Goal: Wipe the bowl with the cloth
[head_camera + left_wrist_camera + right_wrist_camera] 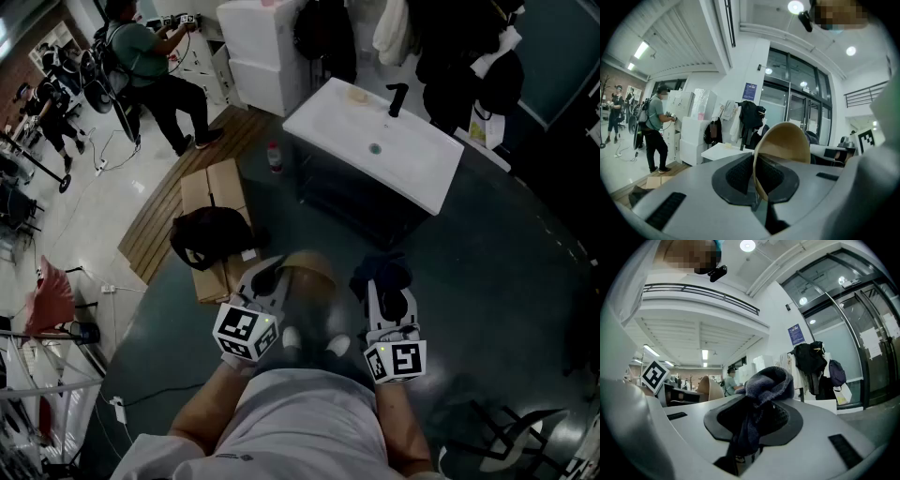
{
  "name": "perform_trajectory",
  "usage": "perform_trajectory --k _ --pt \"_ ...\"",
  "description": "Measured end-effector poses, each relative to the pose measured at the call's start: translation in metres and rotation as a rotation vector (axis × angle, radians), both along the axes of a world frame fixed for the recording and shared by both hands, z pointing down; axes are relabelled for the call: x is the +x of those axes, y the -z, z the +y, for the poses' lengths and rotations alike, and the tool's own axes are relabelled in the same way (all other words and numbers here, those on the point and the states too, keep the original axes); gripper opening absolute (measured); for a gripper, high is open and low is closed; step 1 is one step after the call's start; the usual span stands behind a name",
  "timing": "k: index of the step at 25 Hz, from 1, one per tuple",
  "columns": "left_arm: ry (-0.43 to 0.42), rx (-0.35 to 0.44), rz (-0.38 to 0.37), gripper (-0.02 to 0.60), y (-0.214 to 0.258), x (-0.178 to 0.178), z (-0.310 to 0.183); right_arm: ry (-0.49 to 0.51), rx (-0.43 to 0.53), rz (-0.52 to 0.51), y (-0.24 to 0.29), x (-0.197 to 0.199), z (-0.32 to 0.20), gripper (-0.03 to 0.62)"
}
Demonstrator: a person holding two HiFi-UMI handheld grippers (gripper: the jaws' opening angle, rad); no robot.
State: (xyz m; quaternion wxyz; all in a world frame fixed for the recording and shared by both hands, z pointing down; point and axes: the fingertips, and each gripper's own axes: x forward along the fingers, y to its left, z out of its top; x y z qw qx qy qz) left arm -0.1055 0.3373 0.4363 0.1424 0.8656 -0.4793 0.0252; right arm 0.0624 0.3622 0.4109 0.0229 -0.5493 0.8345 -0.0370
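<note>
A tan bowl (307,272) is held up in the air by its rim, my left gripper (274,280) shut on it. In the left gripper view the bowl (786,144) tilts on its side, its rim pinched between the two dark pads (736,176) of the left gripper (754,178). A dark blue-grey cloth (382,273) bunches out of my right gripper (384,292), which is shut on it. In the right gripper view the cloth (765,384) bulges above the jaws of the right gripper (752,425), and the bowl (708,386) shows to the left, apart from the cloth.
A white sink counter (412,155) with a black tap (397,99) stands ahead. Cardboard boxes (214,192) and a black bag (210,234) lie on the floor to the left. A person (150,61) stands at the back left. Coats (323,33) hang behind the sink.
</note>
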Motion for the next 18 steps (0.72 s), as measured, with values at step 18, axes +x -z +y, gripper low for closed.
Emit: perform_trajectory --k 18 --pt "0.036 -0.01 -0.041 0.02 -0.009 0.07 -0.025 0.003 -0.036 -0.07 -0.015 0.081 -0.022 0.087"
